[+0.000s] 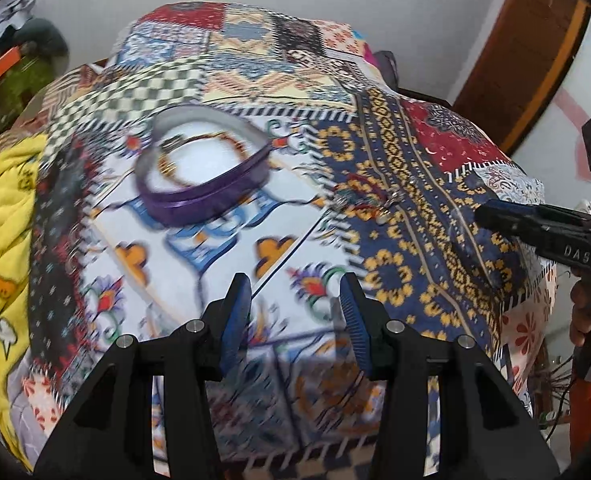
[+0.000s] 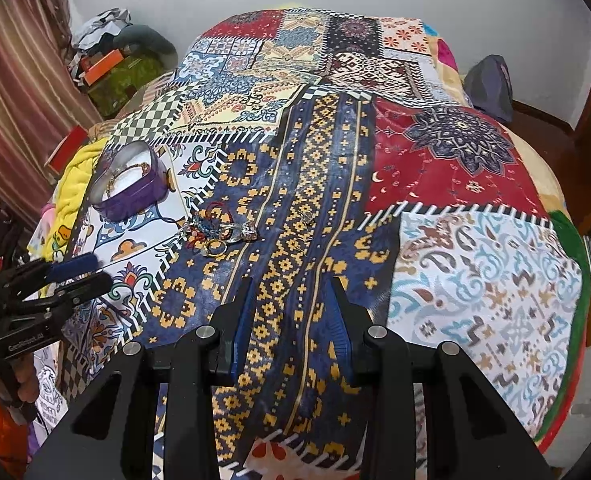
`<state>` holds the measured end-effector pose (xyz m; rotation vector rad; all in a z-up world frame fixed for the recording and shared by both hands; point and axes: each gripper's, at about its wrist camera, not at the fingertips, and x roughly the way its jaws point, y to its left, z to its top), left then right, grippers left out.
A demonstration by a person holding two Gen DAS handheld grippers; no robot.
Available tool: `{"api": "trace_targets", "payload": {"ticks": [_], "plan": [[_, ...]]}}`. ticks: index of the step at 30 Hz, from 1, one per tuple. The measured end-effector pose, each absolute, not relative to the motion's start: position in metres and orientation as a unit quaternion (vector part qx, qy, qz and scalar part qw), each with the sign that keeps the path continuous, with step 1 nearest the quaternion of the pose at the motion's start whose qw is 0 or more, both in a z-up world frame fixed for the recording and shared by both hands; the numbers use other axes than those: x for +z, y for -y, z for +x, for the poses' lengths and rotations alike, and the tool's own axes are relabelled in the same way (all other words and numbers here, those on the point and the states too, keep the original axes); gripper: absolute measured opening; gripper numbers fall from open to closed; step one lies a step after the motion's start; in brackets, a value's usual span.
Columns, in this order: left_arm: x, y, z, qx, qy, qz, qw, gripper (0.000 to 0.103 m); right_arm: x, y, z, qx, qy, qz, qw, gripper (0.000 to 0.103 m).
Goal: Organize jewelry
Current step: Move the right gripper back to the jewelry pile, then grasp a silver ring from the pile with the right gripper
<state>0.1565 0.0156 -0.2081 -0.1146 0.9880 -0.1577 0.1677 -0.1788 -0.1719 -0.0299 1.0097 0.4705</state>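
Left gripper (image 1: 295,300) spread wide, nothing between the fingers, above the white floral patch of the bedspread (image 2: 475,168). Right gripper (image 2: 291,312) also spread and empty over the blue-and-gold strip. Purple heart-shaped tin (image 2: 133,184) sits open with a bracelet (image 1: 199,152) inside. Loose jewelry pile (image 2: 219,228) lies on the bedspread just right of the tin, apart from both grippers

Under me: bed with patchwork cover (image 2: 315,184). Yellow blanket (image 1: 3,216) at its left edge. Striped curtain (image 2: 19,80), orange box (image 2: 103,60) beyond.
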Motion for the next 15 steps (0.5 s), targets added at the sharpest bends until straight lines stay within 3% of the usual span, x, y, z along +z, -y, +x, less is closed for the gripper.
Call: {"api": "trace_targets", "payload": {"ticks": [15], "plan": [[-0.225, 0.003, 0.192, -0.100, -0.481, -0.050, 0.870, 0.045, -0.190, 0.143, 0.197, 0.257, -0.484, -0.061, 0.834, 0.032]]}}
